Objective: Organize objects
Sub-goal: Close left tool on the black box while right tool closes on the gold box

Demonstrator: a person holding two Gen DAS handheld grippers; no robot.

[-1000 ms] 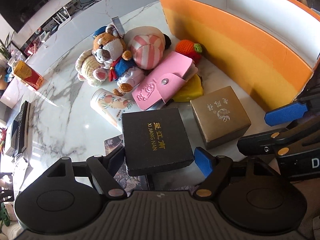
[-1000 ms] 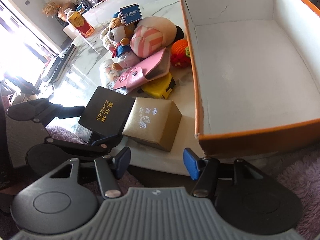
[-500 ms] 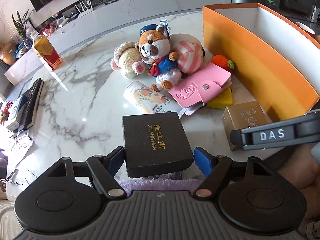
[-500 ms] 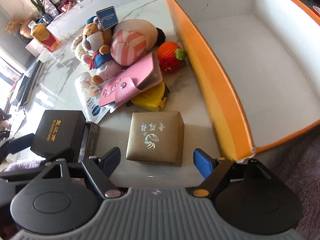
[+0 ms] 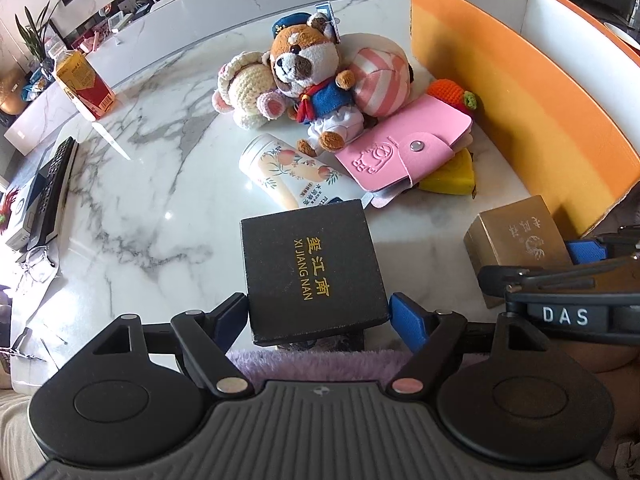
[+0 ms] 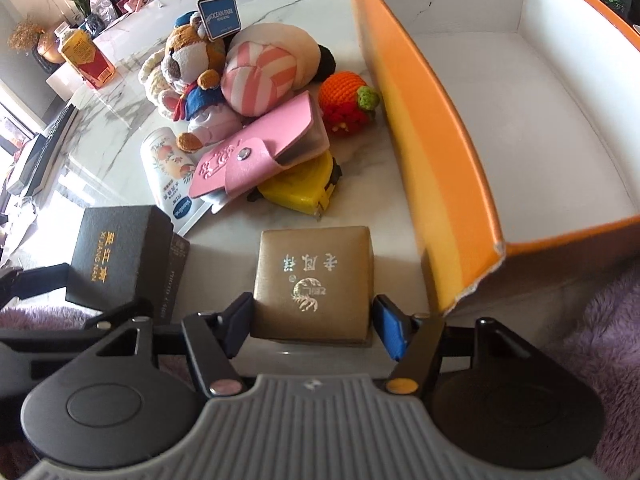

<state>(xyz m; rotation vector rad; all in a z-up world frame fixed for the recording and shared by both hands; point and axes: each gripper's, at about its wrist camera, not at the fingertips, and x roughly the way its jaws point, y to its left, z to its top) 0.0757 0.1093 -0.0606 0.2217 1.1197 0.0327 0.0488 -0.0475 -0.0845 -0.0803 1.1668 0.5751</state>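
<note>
Gold box (image 6: pixel 313 280) at table edge between jaws of right gripper (image 6: pixel 314 322), which have just been closing; far pad apart. Left gripper (image 5: pixel 320 312) brackets black box (image 5: pixel 314 272), contact unclear. Risk: off-centre squeeze tips box off edge.

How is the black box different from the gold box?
The black box is dark and matte with gold letters reading XI JIANG NAN; the gold box is shiny with silvery characters and a round emblem. The black box looks flat and wide; the gold box looks more like a cube. The black box sits between the left tool's fingers, the gold box between the right tool's. Both are square-topped, closed, near the table edge.
</note>
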